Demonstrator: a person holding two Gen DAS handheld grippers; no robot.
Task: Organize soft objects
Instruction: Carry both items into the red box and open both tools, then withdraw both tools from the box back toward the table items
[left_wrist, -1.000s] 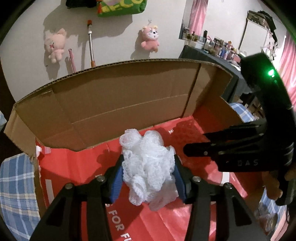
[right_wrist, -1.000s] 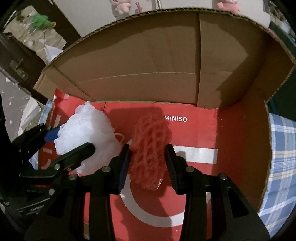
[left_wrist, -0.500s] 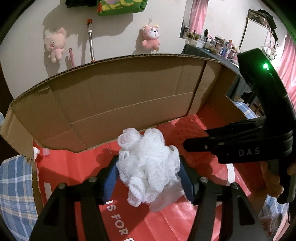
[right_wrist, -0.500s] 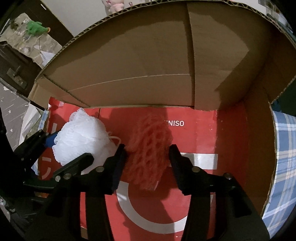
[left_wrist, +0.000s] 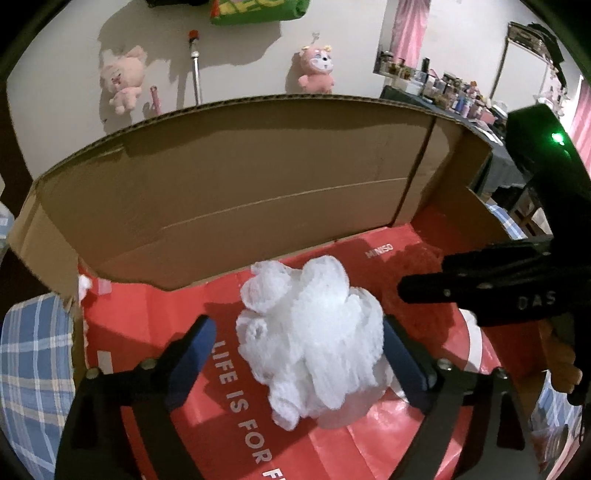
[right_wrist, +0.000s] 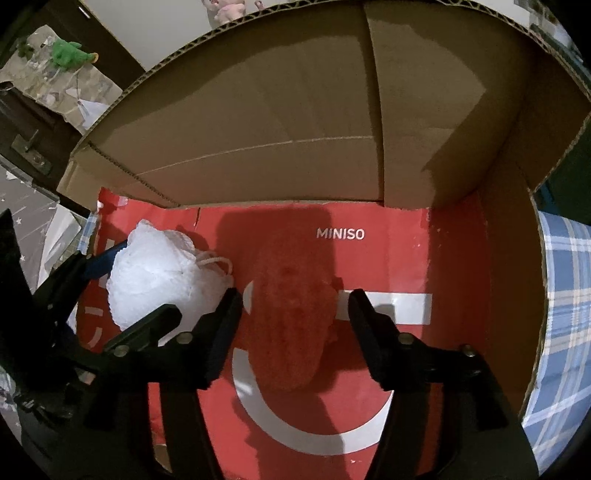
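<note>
A white mesh bath puff (left_wrist: 314, 339) lies on the red floor of an open cardboard box (left_wrist: 229, 192). My left gripper (left_wrist: 295, 336) is open, its blue-padded fingers (left_wrist: 195, 350) spread to either side of the puff. A red mesh puff (right_wrist: 291, 317) lies on the box floor in the right wrist view. My right gripper (right_wrist: 291, 306) is open around it, fingers apart from it. The white puff also shows in the right wrist view (right_wrist: 155, 280), left of the red one. The right gripper's body shows in the left wrist view (left_wrist: 517, 280).
The box's tall back flap (right_wrist: 280, 122) and right wall (right_wrist: 509, 258) close in the space. A blue plaid cloth (right_wrist: 565, 295) lies under the box. Pink plush toys (left_wrist: 314, 70) hang on the far wall.
Both grippers have opened and let go: the white puff and the red puff now rest on the box floor between spread fingers. Both grippers have pulled back slightly.
</note>
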